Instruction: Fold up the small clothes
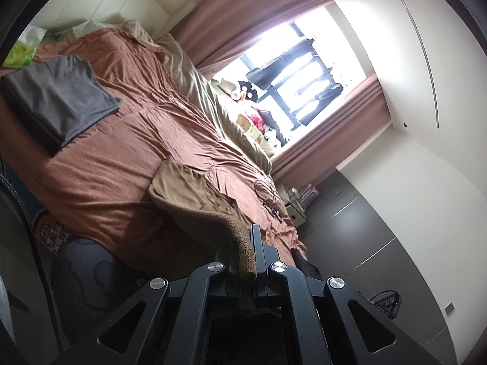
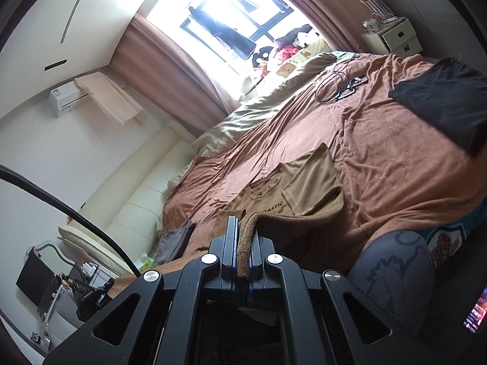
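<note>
Left wrist | left gripper, right gripper both pinch brown shirt hem | print half-covered

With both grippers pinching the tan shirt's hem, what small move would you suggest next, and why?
Probably carry the hem forward over the shirt toward its collar. Both the left gripper and right gripper are shut on the hem of the tan shirt, lifted off the bed cover, with its sleeves already folded in.

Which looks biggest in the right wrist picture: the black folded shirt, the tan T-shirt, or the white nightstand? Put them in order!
1. tan T-shirt, biggest
2. black folded shirt, nearly as big, so the top two are close
3. white nightstand, smallest, though it sits farthest from the camera, so it may only look small
</note>
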### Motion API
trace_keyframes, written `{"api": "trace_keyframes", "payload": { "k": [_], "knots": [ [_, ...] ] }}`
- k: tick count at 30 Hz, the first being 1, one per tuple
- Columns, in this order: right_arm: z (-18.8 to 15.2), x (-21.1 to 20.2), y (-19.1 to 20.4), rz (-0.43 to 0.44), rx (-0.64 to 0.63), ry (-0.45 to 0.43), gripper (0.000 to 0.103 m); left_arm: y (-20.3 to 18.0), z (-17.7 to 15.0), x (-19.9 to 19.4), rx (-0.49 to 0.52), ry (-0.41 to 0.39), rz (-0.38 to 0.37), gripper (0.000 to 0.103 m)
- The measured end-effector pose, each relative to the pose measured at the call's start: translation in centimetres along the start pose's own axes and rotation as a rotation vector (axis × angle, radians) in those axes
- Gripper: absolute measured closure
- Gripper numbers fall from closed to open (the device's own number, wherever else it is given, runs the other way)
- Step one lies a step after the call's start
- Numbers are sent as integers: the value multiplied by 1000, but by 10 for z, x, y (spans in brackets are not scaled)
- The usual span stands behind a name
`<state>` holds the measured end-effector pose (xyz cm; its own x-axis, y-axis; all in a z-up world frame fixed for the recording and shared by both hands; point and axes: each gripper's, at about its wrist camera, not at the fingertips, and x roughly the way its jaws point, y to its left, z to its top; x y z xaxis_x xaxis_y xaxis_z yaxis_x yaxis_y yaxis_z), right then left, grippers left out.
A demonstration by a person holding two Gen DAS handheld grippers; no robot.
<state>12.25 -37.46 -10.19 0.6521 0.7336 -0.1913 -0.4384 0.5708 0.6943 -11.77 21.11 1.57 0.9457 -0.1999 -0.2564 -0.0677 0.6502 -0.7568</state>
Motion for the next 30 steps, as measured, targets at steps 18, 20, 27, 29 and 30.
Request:
{"api": "trace_keyframes", "payload": {
  "k": [18, 20, 27, 29, 30],
  "knots": [
    [87, 161, -26, -114, 19, -7, 102, 1, 102, 170, 97, 4, 193, 100],
    [97, 177, -25, -132, 12, -4, 102, 6, 110, 193, 103, 20, 207, 100],
    [123, 238, -39, -201, 17, 20, 102, 37, 127, 271, 115, 85, 315, 100],
    [128, 252, -47, -216, 31, 28, 102, 51, 129, 291, 95, 107, 338, 100],
    [130, 260, -52, -225, 41, 36, 102, 57, 129, 300, 88, 114, 350, 100]
  ]
}}
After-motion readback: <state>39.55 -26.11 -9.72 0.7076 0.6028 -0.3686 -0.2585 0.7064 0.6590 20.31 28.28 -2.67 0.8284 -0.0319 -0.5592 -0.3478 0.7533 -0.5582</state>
